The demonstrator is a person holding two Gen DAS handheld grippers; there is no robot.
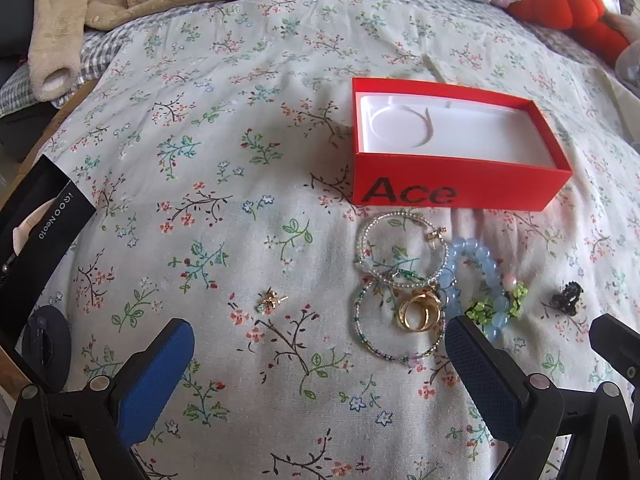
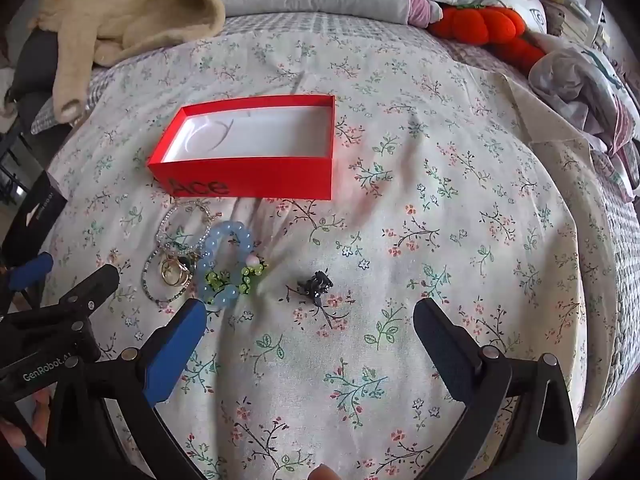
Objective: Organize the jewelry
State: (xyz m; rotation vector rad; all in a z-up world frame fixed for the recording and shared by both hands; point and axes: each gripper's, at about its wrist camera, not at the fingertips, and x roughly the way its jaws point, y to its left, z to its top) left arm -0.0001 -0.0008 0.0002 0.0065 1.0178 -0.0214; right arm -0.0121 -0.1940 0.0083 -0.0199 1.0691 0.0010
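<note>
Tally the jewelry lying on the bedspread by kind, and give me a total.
Beaded bracelets: 3 (pearly white, green seed-bead, pale blue)
Gold rings: 2, overlapping in one cluster
Small gold charm: 1
Small black piece: 1
Total: 7, none yet in the red box

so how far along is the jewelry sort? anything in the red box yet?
Nothing done: the red box holds only its white insert. Nothing in hand: the left tool and right tool hover open over the bedspread. Left to do: the blue bead bracelet, gold rings, thin beaded bracelets, small gold piece and dark piece all lie outside it.
</note>
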